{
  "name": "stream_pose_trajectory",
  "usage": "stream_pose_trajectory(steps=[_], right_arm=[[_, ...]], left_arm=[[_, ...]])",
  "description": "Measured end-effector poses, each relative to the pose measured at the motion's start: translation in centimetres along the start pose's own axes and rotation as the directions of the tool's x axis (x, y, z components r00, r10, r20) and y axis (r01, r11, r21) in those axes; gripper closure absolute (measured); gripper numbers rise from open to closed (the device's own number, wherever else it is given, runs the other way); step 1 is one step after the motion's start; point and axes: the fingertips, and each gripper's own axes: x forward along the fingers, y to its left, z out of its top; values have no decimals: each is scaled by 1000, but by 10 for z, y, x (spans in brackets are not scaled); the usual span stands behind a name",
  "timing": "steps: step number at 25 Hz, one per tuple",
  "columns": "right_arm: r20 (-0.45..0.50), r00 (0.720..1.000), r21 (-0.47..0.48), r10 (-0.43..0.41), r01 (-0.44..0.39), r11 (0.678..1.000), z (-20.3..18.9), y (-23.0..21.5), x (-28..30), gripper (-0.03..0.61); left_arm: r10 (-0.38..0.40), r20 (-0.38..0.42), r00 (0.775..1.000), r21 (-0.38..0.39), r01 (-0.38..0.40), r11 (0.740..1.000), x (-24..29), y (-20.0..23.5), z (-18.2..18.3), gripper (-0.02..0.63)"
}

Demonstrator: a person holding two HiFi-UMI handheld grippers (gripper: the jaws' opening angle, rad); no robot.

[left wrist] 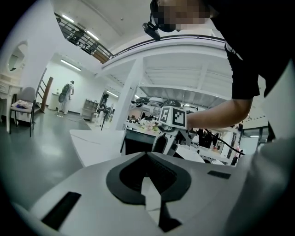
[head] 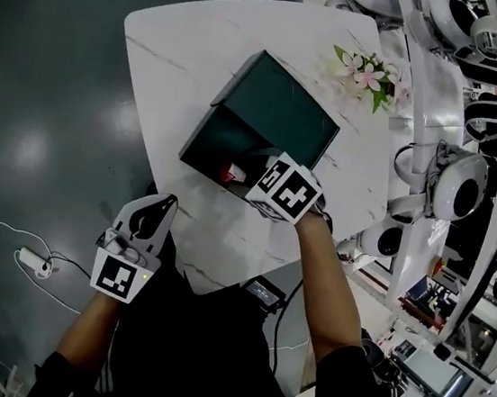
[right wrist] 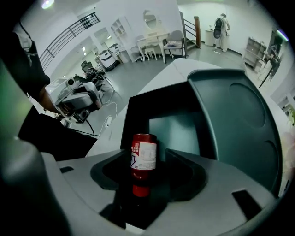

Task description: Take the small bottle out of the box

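Observation:
A dark green box (head: 238, 137) lies open on the white marble table (head: 186, 49), its lid (head: 283, 107) tipped back. The small red bottle (right wrist: 144, 156) with a white label stands upright at the box's near edge (head: 231, 174); whether it is inside or just outside I cannot tell. My right gripper (right wrist: 148, 177) reaches over that edge (head: 248, 184), jaws open on either side of the bottle, with a gap showing on its right. My left gripper (head: 160, 211) hangs off the table's near left edge, shut and empty (left wrist: 148, 177).
A pink and white flower bunch (head: 366, 77) lies at the table's far right. White robot machines (head: 455, 184) crowd the right side. A small black device (head: 265, 292) sits at the table's near edge. A power strip and cable (head: 33, 260) lie on the dark floor at left.

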Motion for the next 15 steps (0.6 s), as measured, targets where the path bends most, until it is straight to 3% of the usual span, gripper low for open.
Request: stream_pose_trajectory(steps=[4, 8, 12, 15], right_arm=[[-33, 999, 13, -3, 3, 1000, 3, -5, 7, 307], [-52, 997, -8, -54, 54, 999, 8, -5, 10, 316], [-77, 988, 28, -131, 133, 991, 6, -9, 18, 318], [-116, 966, -39, -231, 228, 973, -2, -15, 26, 337]], left_arm=[[4, 10, 1000, -8, -4, 1000, 2, 2, -1, 598], [9, 14, 1000, -23, -9, 1000, 4, 0, -2, 598], [10, 10, 1000, -25, -10, 1000, 2, 0, -7, 598], [16, 14, 1000, -26, -16, 1000, 2, 1, -8, 598]])
